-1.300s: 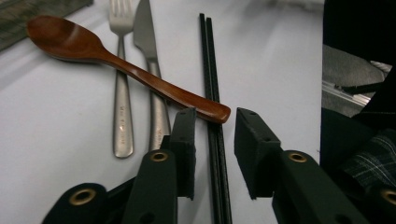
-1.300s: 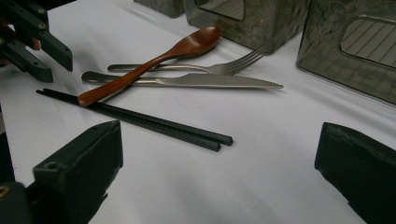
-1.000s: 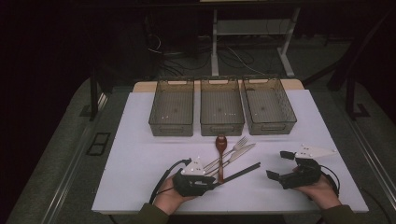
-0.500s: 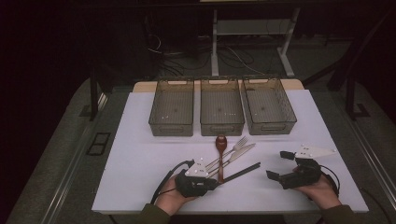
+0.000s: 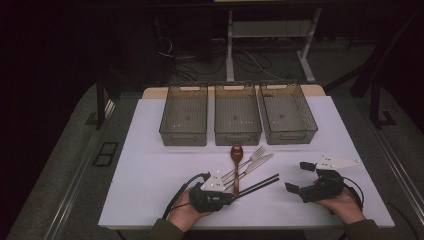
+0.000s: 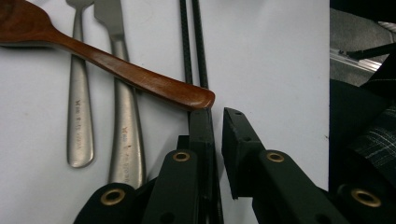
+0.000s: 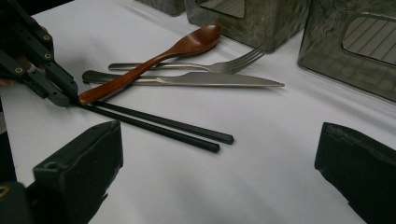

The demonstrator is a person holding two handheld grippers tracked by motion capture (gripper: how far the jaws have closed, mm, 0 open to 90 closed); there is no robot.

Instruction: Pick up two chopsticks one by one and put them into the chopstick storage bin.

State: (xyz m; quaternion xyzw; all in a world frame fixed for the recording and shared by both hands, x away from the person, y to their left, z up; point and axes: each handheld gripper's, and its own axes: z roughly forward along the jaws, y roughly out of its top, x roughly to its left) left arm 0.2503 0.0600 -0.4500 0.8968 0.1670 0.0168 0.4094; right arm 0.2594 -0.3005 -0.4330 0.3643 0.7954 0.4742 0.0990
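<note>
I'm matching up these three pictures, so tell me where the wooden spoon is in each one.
High view: the wooden spoon lies at centre, bowl toward the middle bin, handle toward the left tongs.
Left gripper view: the spoon crosses from top left, its handle end just above the tongs' tips.
Right gripper view: the spoon runs from upper centre down to the left.
Shared landmark: the black chopsticks beside the handle end.

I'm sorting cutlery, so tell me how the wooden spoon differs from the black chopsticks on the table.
The wooden spoon is reddish-brown with a broad bowl; the chopsticks are a black pair of thin straight sticks. The spoon lies across the fork and knife; the chopsticks lie flat on the table. Both are long-handled.
</note>
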